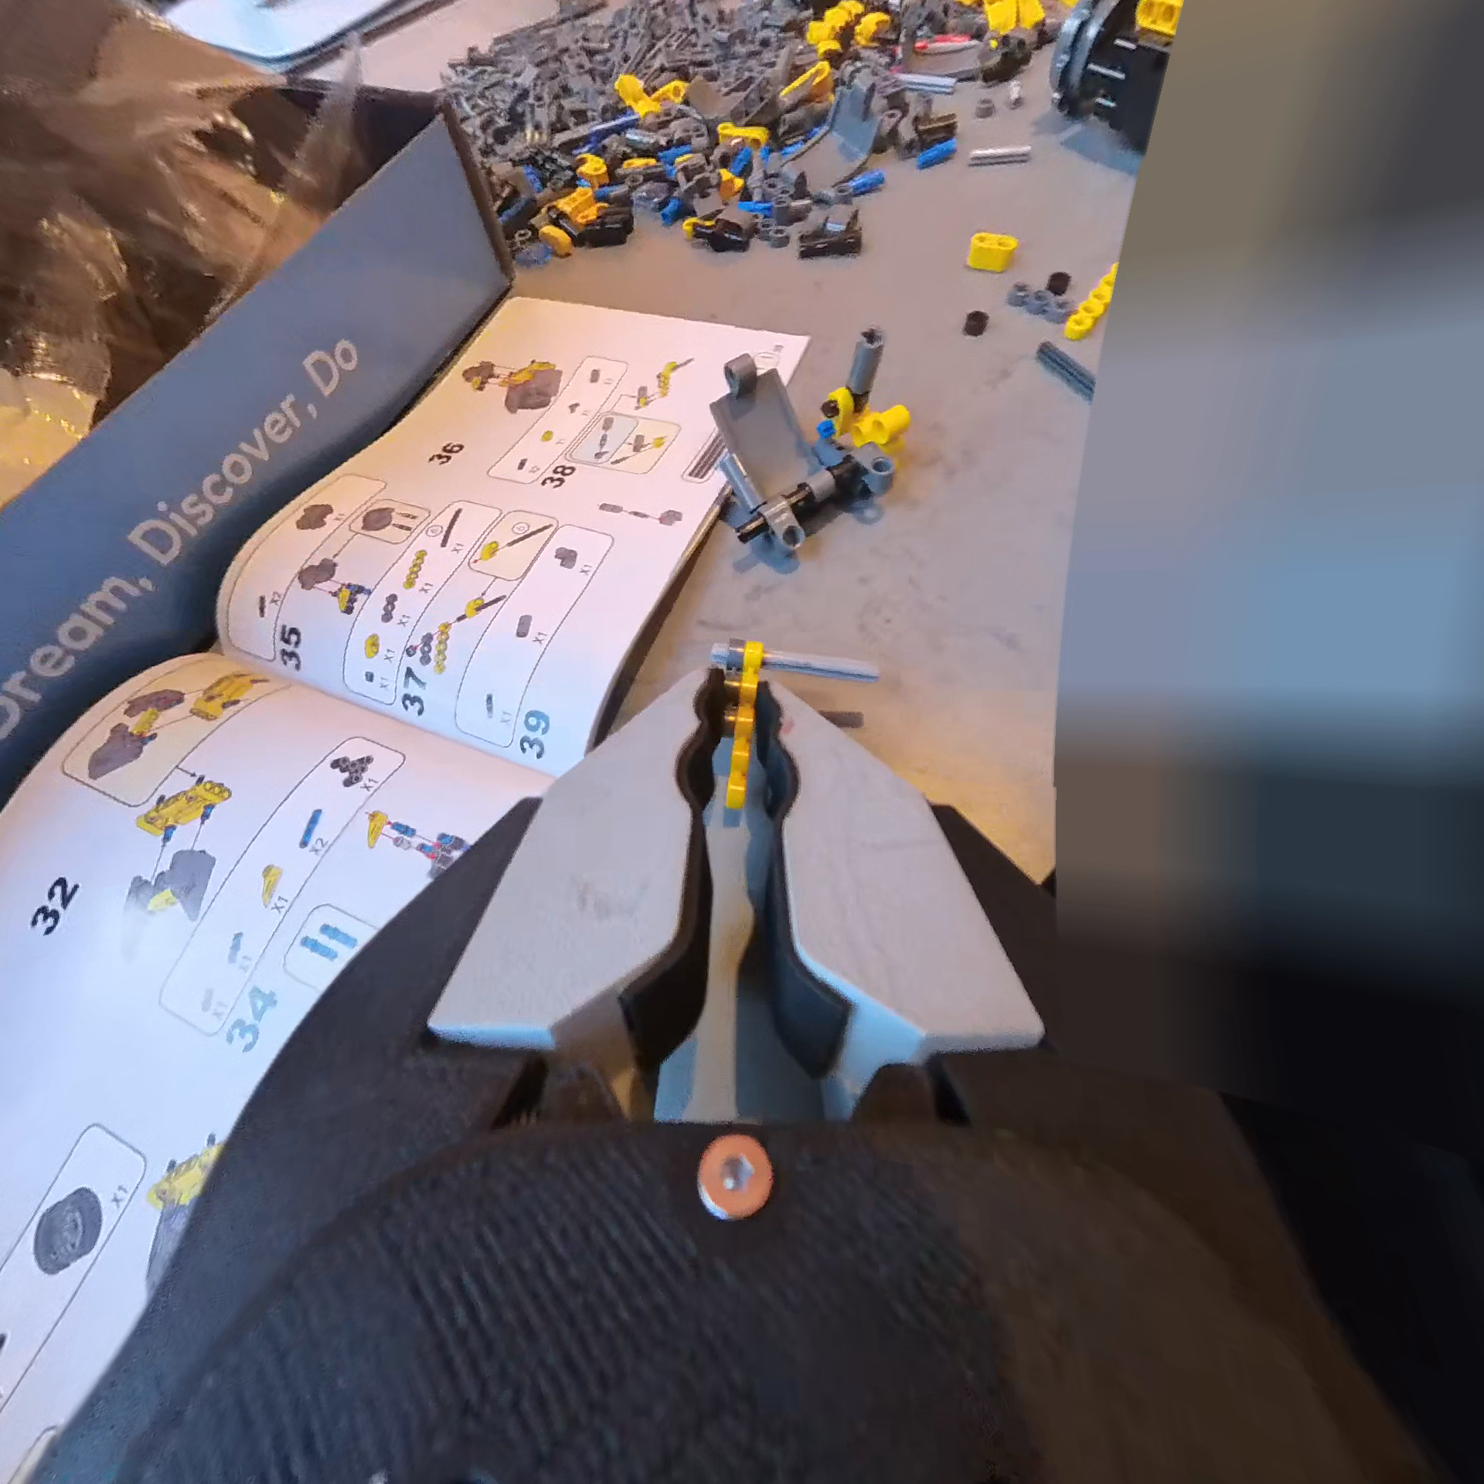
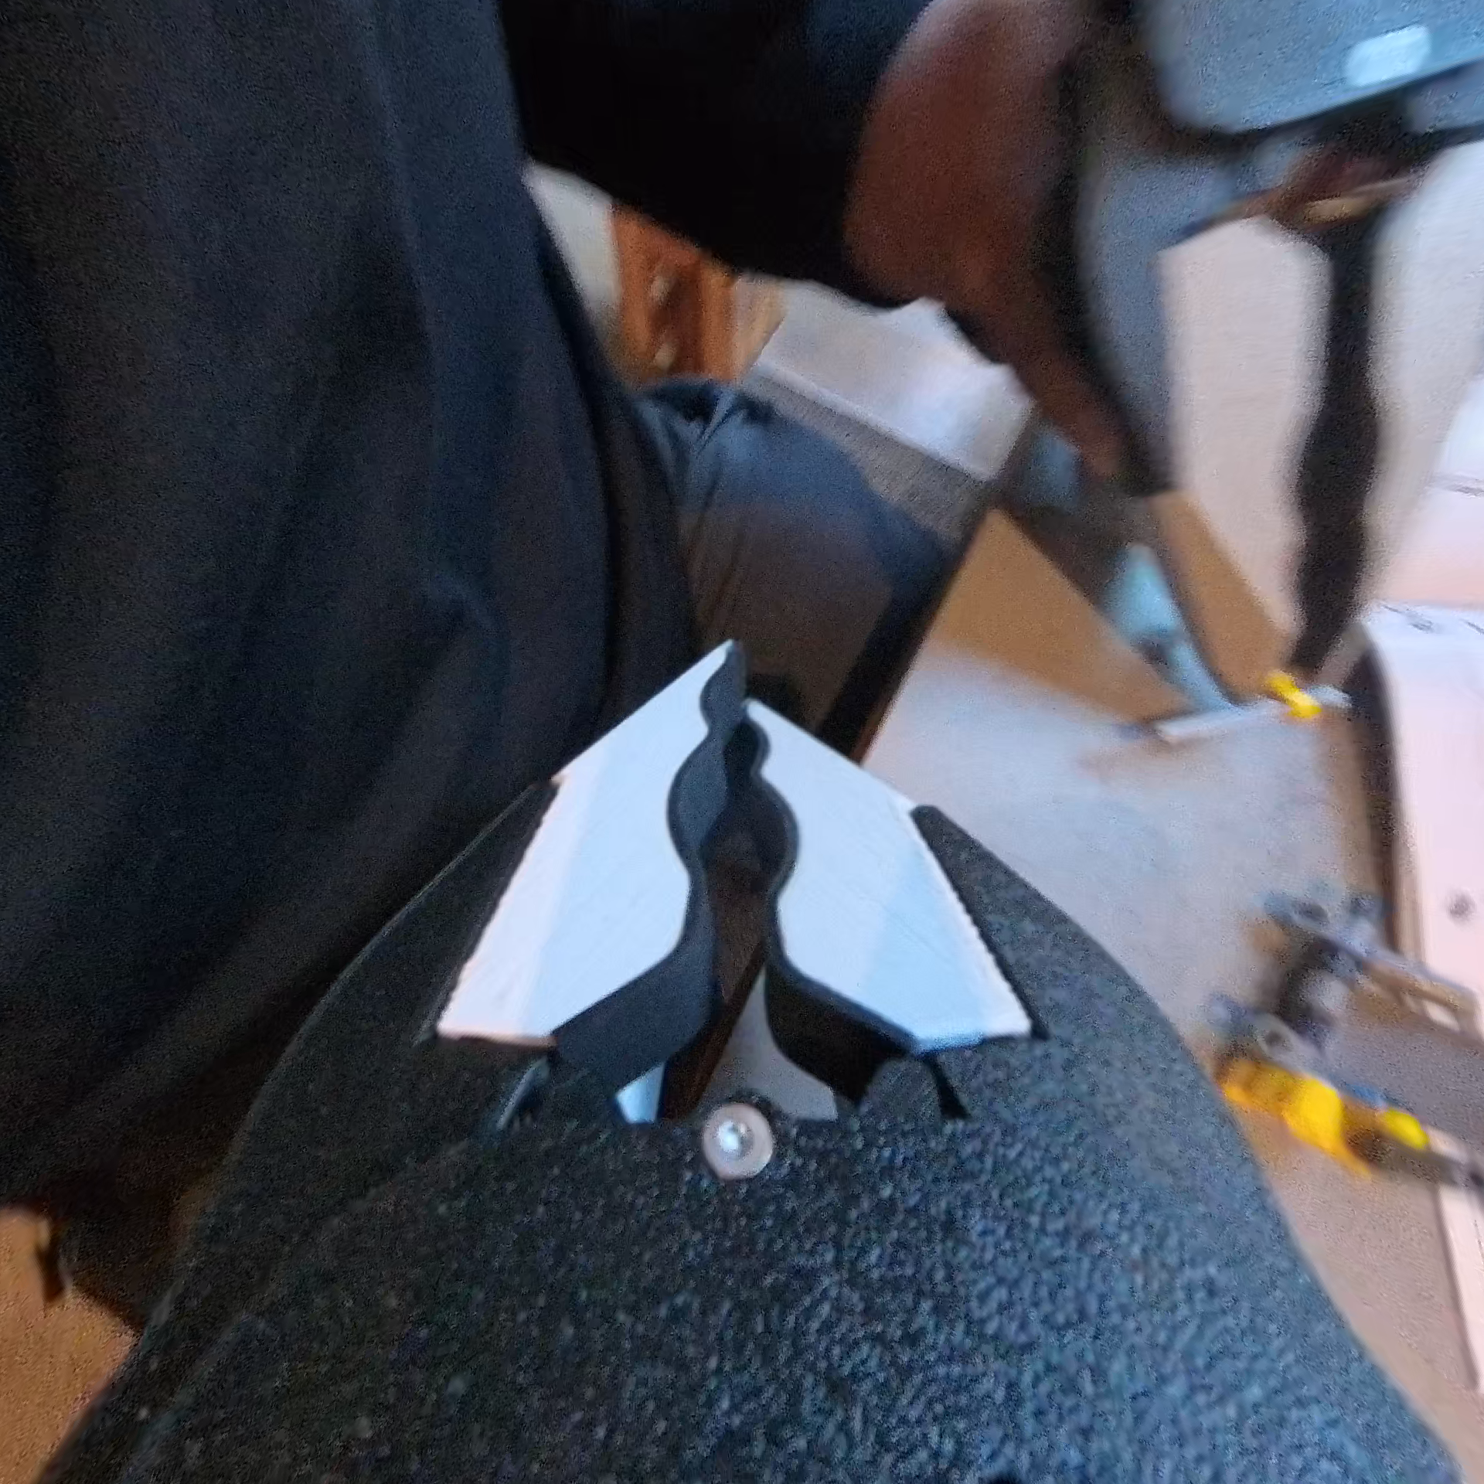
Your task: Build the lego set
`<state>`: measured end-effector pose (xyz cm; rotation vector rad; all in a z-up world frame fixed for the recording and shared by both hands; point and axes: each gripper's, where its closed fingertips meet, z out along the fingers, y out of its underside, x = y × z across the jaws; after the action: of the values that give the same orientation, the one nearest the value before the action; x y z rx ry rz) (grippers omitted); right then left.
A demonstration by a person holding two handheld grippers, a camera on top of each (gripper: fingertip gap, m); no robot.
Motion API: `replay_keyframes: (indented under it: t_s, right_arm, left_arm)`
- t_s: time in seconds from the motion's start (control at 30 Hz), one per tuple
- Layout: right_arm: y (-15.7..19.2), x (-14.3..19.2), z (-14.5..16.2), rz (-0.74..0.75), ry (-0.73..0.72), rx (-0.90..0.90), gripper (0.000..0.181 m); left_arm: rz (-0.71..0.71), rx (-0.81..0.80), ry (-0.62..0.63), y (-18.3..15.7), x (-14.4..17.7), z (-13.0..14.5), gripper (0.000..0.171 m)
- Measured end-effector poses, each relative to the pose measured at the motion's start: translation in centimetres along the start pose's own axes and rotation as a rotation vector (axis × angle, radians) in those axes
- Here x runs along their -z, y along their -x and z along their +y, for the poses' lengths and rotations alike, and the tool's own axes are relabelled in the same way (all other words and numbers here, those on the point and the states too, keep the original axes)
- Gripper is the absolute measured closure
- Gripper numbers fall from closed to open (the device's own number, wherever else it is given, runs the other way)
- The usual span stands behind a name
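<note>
Left hand-held gripper (image 1: 740,707) pinches yellow beam (image 1: 742,727) lengthwise.

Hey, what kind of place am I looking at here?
Likely a hobby or work table set up for building a brick model: an open instruction booklet, a pile of loose grey, yellow and blue building pieces, and a half-built sub-assembly.

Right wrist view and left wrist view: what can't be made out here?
- Left wrist view: a mosaic patch covers the right side, cutting off the table and parts pile.
- Left wrist view: the left gripper hides the lower end of the yellow beam it clamps, and part of the booklet.
- Right wrist view: motion blur smears the small assembly; its pieces are unreadable.
- Right wrist view: dark clothing blocks whatever lies beyond the right gripper.
</note>
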<state>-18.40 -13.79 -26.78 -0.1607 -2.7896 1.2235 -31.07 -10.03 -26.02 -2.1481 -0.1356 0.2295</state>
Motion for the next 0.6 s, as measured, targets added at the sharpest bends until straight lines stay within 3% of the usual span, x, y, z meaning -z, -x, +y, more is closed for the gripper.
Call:
replay_keyframes:
  t_s: [0.1,0.2,0.47,0.6]
  right_arm:
    - [-3.4,2.6,-0.5,0.215,-0.133,-0.137,0.181]
    - [-4.7,4.3,0.1,0.334,-0.171,-0.171,0.181]
    - [-5.8,6.4,2.2,0.444,-0.159,-0.267,0.181]
    - [-5.7,5.9,2.1,0.377,-0.174,-0.376,0.160]
  left_arm:
    - [0.014,-0.012,-0.026,-0.3,0.2,-0.2,0.165]
    - [0.037,-0.023,-0.016,-0.9,0.1,0.1,0.165]
    - [0.121,0.002,-0.055,-2.3,0.3,-0.2,0.165]
    - [0.167,-0.103,-0.053,-4.0,0.5,-0.2,0.165]
